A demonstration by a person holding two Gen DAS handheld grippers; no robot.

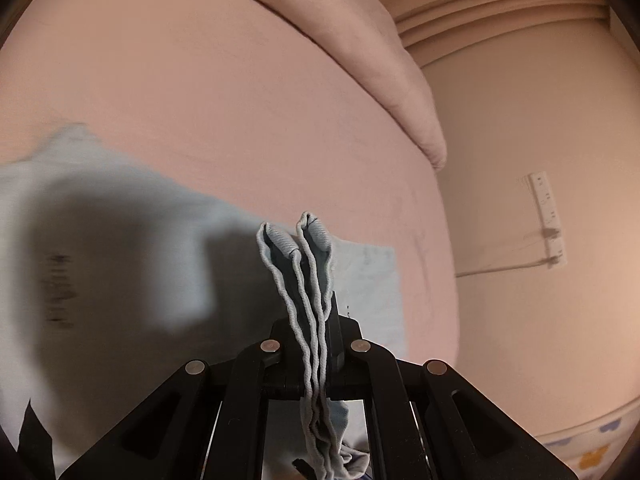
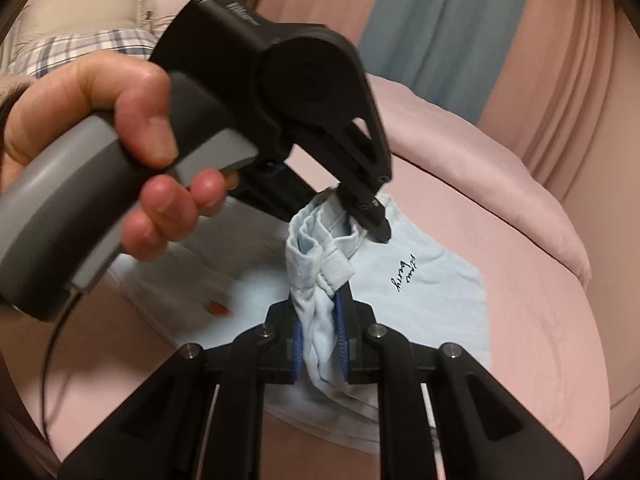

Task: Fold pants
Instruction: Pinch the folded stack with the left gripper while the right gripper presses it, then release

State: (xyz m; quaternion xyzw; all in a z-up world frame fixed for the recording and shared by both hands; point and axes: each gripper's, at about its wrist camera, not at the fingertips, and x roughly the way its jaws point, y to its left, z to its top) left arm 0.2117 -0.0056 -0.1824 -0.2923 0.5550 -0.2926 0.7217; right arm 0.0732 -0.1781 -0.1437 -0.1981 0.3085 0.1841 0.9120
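The pants (image 2: 432, 280) are soft, pale blue cotton, lying mostly flat on a smooth pink bed sheet (image 2: 540, 320), with dark cursive script stitched on the upper layer and a small red tag near their left side. Their long axis runs roughly from the lower left to the upper right of the right wrist view, and the free far corner points toward the padded pink edge of the bed.

A hand (image 2: 100, 140) at the left of that view grips the grey handle of the left gripper (image 2: 378, 232), a matte black, angular tool. Its fingers are pressed together on a bunched, ribbed edge of the pants, lifted off the sheet. In the left wrist view the same left gripper (image 1: 306, 280) shows two folded hems with corded seams standing upright between its closed fingers, the rest of the pants (image 1: 120, 240) spreading blurred to the left below.

The right gripper (image 2: 320, 320), black with blue pads, pinches a crumpled wad of the same cloth just beside the left gripper's hold; the fabric hangs gathered between them above the flat part.
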